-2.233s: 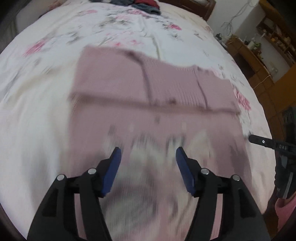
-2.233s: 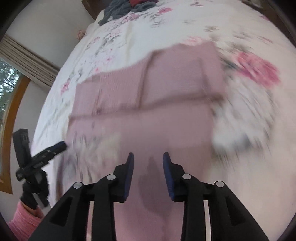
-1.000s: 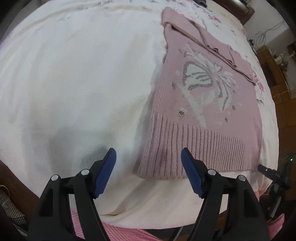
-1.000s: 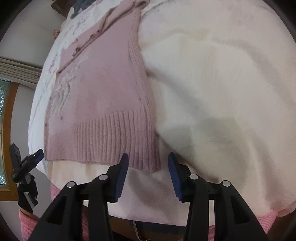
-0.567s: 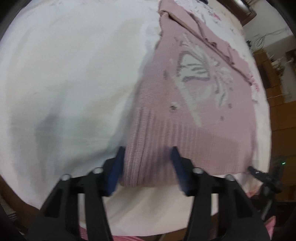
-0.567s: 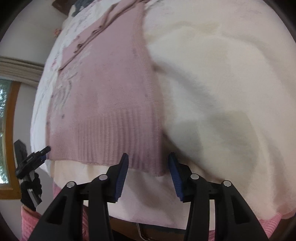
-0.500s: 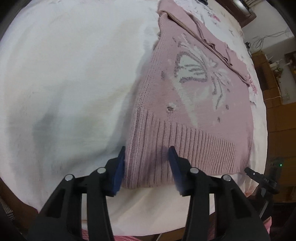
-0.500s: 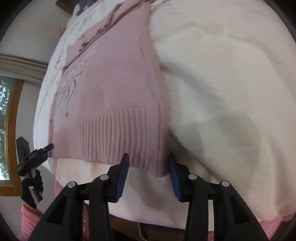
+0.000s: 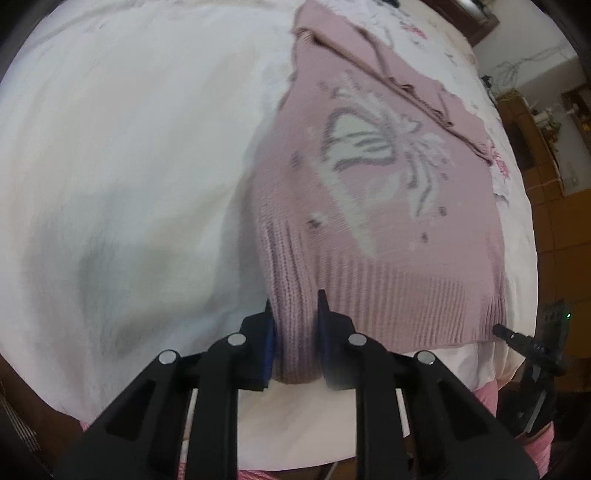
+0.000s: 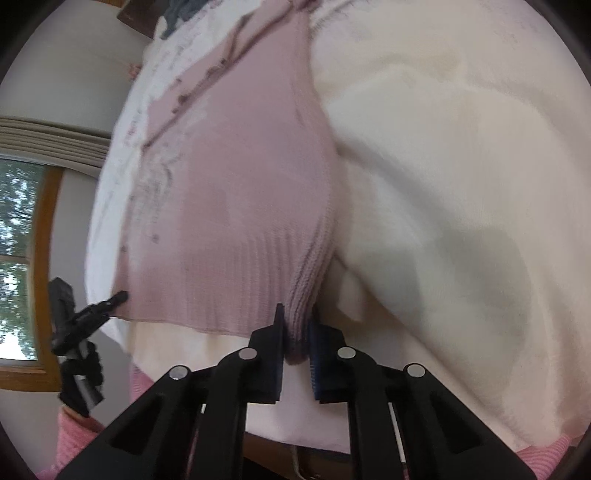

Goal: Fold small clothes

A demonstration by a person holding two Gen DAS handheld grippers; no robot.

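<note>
With both sets of jaws pinched narrow on knit, I've got the left gripper [image 9: 294,325] clamped on the ribbed hem corner of the pink sweater [image 9: 376,192] at its left side, and the right gripper [image 10: 295,325] clamped on the hem corner at its right side. Hem cloth bunches up between the blue pads [image 10: 317,350] in each view; rest of the hem lies stretched btwn the two corners, just at the near edge of the bed [image 9: 122,155].

Sweater lies flat otherwise, butterfly pattern up, sleeves folded across its far end. Left of the sweater: wide bare white bedcover, lots of room. Right of it, in the right wrist view: same, broad open cover. Beyond the sweater's far end, floral sheet and a dark clothes pile [image 10: 181,11], blurred.

Count: 1 sweater, 2 grippers, 1 pile; pieces in it can't tell.
</note>
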